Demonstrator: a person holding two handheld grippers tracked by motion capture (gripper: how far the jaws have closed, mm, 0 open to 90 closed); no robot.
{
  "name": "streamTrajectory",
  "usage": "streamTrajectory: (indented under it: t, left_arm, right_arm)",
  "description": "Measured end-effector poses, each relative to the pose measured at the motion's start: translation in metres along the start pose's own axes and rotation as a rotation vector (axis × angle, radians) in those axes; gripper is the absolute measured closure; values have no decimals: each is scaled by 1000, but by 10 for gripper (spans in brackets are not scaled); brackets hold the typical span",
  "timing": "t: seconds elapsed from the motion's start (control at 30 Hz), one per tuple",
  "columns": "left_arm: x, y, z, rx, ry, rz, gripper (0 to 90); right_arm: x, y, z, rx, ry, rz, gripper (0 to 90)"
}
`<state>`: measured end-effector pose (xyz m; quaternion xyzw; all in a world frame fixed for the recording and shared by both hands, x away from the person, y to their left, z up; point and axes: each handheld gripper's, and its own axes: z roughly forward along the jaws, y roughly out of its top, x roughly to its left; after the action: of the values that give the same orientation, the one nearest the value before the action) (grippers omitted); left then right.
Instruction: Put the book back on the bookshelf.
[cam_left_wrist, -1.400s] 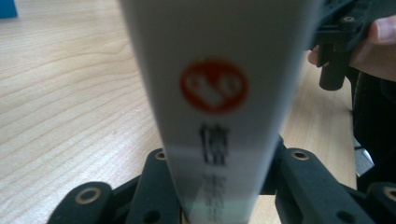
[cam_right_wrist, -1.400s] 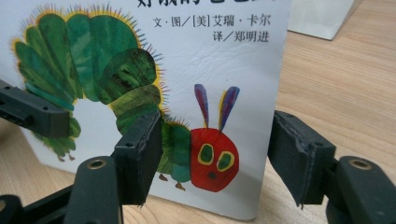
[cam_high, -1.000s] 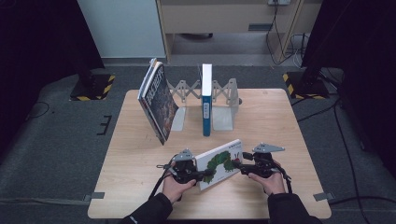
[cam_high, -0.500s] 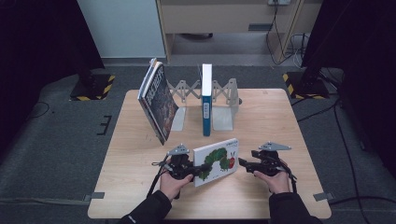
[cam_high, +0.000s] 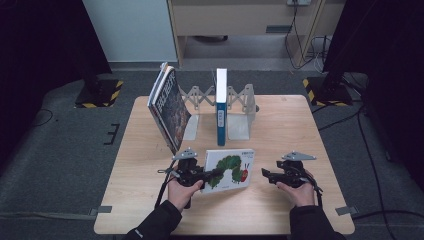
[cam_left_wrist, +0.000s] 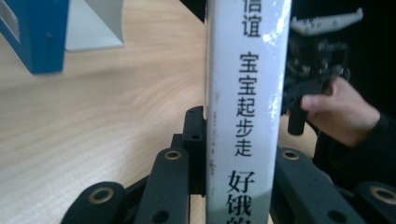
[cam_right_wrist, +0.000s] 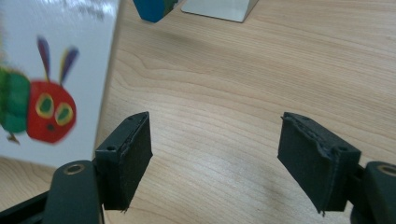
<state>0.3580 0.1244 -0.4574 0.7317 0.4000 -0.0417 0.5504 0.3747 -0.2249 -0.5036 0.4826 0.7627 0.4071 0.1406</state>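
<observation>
A white picture book with a green caterpillar (cam_high: 231, 169) stands on edge near the table's front middle. My left gripper (cam_high: 212, 175) is shut on its left end. In the left gripper view the white spine with black characters (cam_left_wrist: 247, 93) sits clamped between the jaws of my left gripper (cam_left_wrist: 240, 154). My right gripper (cam_high: 267, 175) is to the right of the book, apart from it. In the right gripper view my right gripper (cam_right_wrist: 217, 154) is open over bare wood, with the book's cover (cam_right_wrist: 51, 79) just left of its left jaw.
A blue book (cam_high: 221, 107) stands upright in a grey expanding rack (cam_high: 240, 115) at the back of the wooden table (cam_high: 290, 125). A dark-covered book (cam_high: 170, 107) leans at the rack's left end. A dark floor surrounds the table.
The right gripper has let go of the caterpillar book and drawn back to the right. The left gripper has stood the book more upright, facing the front.
</observation>
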Motion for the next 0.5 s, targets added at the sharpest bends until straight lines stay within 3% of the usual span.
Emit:
streamTrajectory:
  t: [0.2,0.5]
  left_arm:
    - [-3,19,-6,-60,42,20,744]
    - [-8,42,0,-130,95,55,744]
  right_arm:
    - [-3,-2,1,21,-35,-24,251]
    - [-7,-6,3,83,-79,-51,223]
